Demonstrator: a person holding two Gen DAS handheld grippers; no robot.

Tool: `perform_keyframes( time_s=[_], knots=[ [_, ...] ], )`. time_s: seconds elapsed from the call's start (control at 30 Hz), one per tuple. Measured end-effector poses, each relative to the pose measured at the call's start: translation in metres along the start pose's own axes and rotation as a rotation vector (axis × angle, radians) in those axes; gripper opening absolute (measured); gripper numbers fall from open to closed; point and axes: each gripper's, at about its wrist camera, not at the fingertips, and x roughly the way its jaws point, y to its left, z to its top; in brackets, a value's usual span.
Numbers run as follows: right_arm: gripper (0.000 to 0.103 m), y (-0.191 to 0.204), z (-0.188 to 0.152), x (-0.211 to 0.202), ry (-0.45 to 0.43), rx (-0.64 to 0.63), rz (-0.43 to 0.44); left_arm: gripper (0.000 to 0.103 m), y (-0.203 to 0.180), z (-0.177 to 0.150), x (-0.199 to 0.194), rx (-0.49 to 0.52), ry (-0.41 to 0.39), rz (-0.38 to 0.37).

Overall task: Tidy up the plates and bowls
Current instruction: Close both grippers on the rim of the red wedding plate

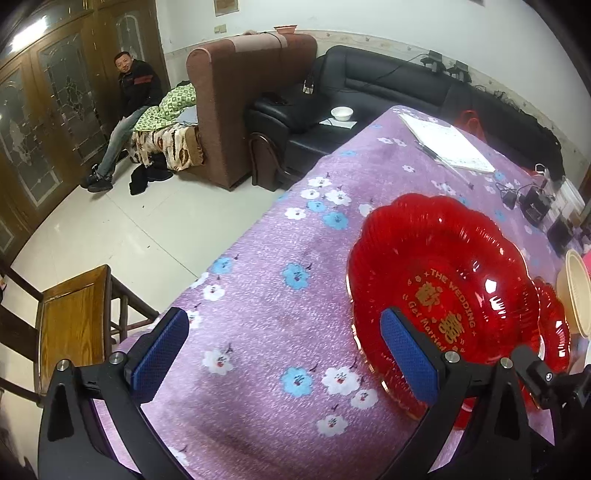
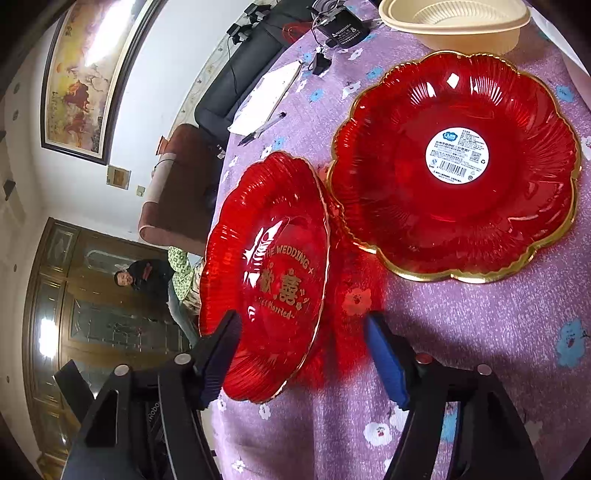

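Two red plates and one cream bowl (image 2: 454, 22) sit on the purple-clothed counter (image 2: 461, 325). The sticker plate (image 2: 454, 166) lies flat, just in front of the bowl. The wedding plate (image 2: 273, 266) is tilted up, its far rim touching or overlapping the sticker plate's rim, with a red shadow on the cloth under it. I cannot tell what props it.

The right gripper (image 2: 304, 362) has its fingers wide, straddling the wedding plate's near rim, one finger over the inner face and one behind. They are not clamped. The left gripper (image 1: 284, 354) is also wide; one finger is over the same plate's (image 1: 443, 280) near rim, the other over bare cloth. Contact there is unclear.

Risks, as I judge them:
- The plate is glossy, ribbed plastic with a thin rim. A shallow pinch could slip and the plate would drop back flat or skid.
- The tilted plate looks close to the counter's edge in the right wrist view, so a push instead of a grip could send it to the floor.
- The rims overlap, so lifting or sliding the wedding plate may drag the sticker plate into the bowl.
- Both grippers crowd one rim, so the fingers could collide or pull against each other.
- Closing too hard could flex or crack the scalloped edge.
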Motion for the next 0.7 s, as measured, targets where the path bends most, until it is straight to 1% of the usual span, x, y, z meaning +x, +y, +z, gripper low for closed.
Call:
perform_keyframes(
  time_s=[0.27, 0.4, 0.47, 0.67, 0.7],
  knots=[
    [0.065, -0.004, 0.005, 0.005, 0.007, 0.003, 0.002, 0.103, -0.009, 0.005, 0.009, 0.009, 0.015, -0.01],
    [0.058, -0.004, 0.008, 0.011, 0.019, 0.001, -0.009, 0.103, -0.014, 0.006, 0.015, 0.012, 0.023, -0.011],
    [0.057, -0.004, 0.009, 0.013, 0.027, 0.001, -0.013, 0.103, -0.016, 0.006, 0.019, 0.011, 0.033, -0.012],
    [0.047, -0.005, 0.012, 0.016, 0.016, 0.002, -0.027, 0.103, -0.023, 0.007, 0.035, 0.007, 0.096, -0.009],
    [0.041, -0.005, 0.013, 0.016, 0.016, 0.0, -0.033, 0.103, -0.024, 0.007, 0.038, 0.009, 0.11, -0.006]
  ],
)
